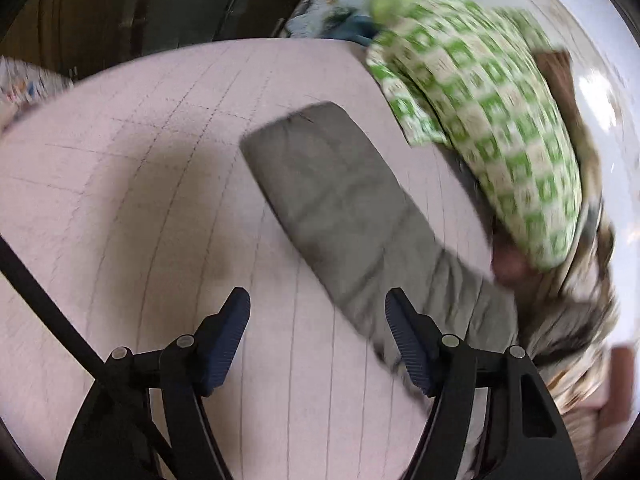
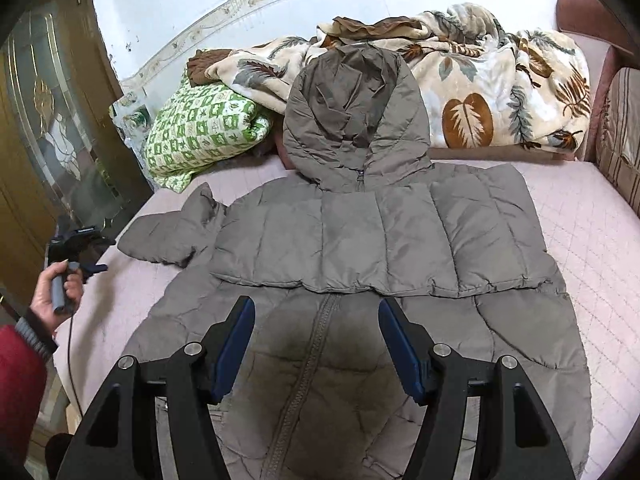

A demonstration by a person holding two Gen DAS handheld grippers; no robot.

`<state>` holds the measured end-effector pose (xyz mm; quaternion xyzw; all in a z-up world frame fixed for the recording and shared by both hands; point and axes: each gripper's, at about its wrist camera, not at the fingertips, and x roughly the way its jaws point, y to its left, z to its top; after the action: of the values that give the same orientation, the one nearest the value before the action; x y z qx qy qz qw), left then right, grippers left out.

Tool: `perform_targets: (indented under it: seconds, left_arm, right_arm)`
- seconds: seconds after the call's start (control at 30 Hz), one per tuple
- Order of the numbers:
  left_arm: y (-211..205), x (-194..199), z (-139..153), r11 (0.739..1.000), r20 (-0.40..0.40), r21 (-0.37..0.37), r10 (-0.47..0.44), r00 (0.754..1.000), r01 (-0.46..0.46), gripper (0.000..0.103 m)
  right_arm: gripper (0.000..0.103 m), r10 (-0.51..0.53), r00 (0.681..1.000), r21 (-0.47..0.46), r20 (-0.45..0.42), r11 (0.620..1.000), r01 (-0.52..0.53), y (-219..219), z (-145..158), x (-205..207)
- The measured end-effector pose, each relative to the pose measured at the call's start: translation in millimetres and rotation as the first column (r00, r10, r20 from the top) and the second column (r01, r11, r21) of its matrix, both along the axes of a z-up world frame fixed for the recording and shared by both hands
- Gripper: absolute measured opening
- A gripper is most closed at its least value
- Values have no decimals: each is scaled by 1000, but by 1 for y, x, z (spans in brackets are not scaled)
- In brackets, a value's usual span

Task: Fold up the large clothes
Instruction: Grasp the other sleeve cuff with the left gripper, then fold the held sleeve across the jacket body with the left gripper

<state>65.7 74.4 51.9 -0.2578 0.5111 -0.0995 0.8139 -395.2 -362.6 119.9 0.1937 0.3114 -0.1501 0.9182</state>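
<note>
- Jacket [image 2: 360, 280] lies front-up on the bed [image 2: 580, 208], hood [image 2: 352, 112] at 12 o'clock, one sleeve folded across the chest, likely to square it up for folding.
- Other sleeve [image 1: 344, 208] sticks out at 9 o'clock, unfolded.
- Left gripper [image 1: 316, 336], jaws wide and empty, hovers just beside that sleeve, probably to take it.
- Right gripper [image 2: 316, 344], jaws wide, empty, hangs over the zip [image 2: 316, 344].

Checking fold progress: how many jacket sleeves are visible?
1. One sleeve sticks out from the grey puffer jacket toward the left gripper, flat on the pink bedspread. The other sleeve is not visible, possibly folded under or across the body.
</note>
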Motion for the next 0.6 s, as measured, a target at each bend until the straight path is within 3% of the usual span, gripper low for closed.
perform_targets:
  seconds: [0.2, 0.27, 0.47, 0.6]
  left_arm:
    - [18, 33, -20, 978, 20, -193, 90, 996, -85, 63]
    - [20, 43, -28, 967, 14, -234, 109, 994, -102, 54]
    - [23, 65, -43, 959, 24, -236, 167, 986, -157, 54]
    - [29, 71, -52, 937, 51, -294, 211, 976, -187, 53]
  right_arm:
    - [69, 24, 1000, -29, -13, 999, -24, 7, -2, 5]
    - [69, 26, 1000, -33, -18, 999, -27, 8, -4, 7]
    - [69, 31, 999, -31, -23, 999, -32, 8, -8, 13]
    - [69, 23, 1000, -24, -19, 999, -24, 5, -10, 14]
